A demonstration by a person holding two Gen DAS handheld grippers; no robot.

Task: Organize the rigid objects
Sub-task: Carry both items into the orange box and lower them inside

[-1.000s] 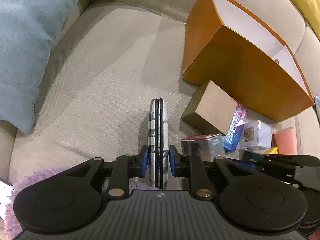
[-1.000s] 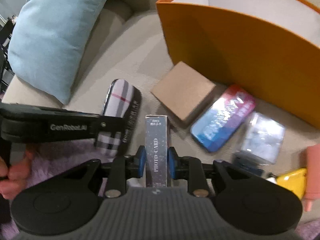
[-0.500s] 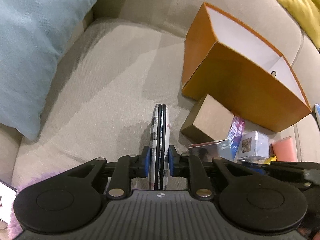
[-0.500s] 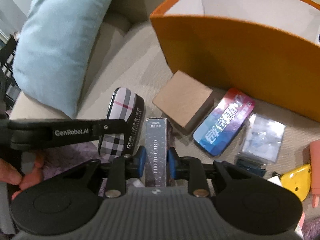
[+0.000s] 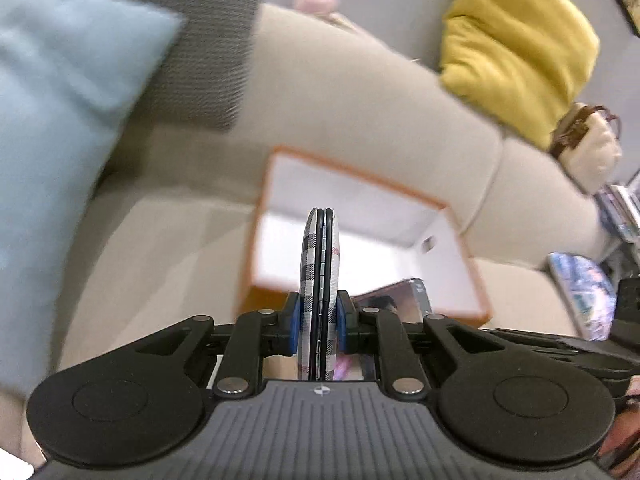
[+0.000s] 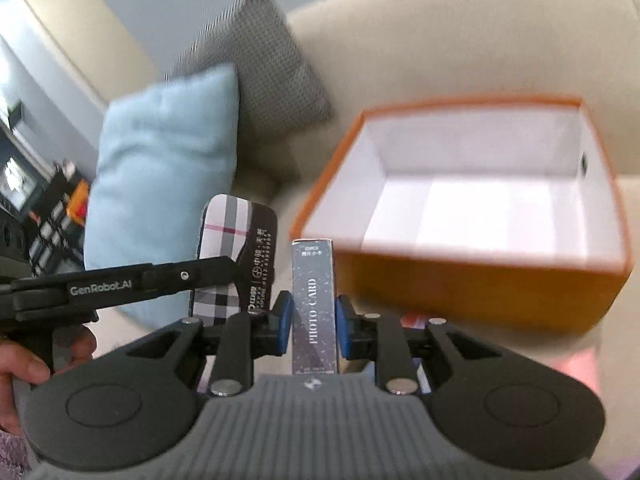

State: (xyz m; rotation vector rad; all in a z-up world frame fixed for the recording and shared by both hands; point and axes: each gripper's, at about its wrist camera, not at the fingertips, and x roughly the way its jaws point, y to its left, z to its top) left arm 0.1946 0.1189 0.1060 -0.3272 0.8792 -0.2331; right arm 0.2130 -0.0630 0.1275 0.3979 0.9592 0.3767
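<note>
Beige woven sofa [image 6: 460,40] fabric filled pretty much every view, soft and ribbed. Closest in, the left gripper [image 5: 319,320] had its blue pads clamped on a plaid case [image 5: 319,280], held edge-on: a slim clamshell shape with rounded ends and a dark seam running down the middle. From the right camera you could see its flat checked face and a glossy black side with print on it. The right gripper [image 6: 313,320] was closed on a photo card box [image 6: 313,300], a narrow, speckled grey carton standing upright between the pads.

Just past both sat the orange box [image 6: 480,280], rigid cardboard, open top, smooth white inside, nothing visible in it. Further back were a light blue pillow [image 6: 160,160], a grey knobbly-textured cushion [image 6: 256,80] and a mustard-yellow cushion [image 5: 516,48].
</note>
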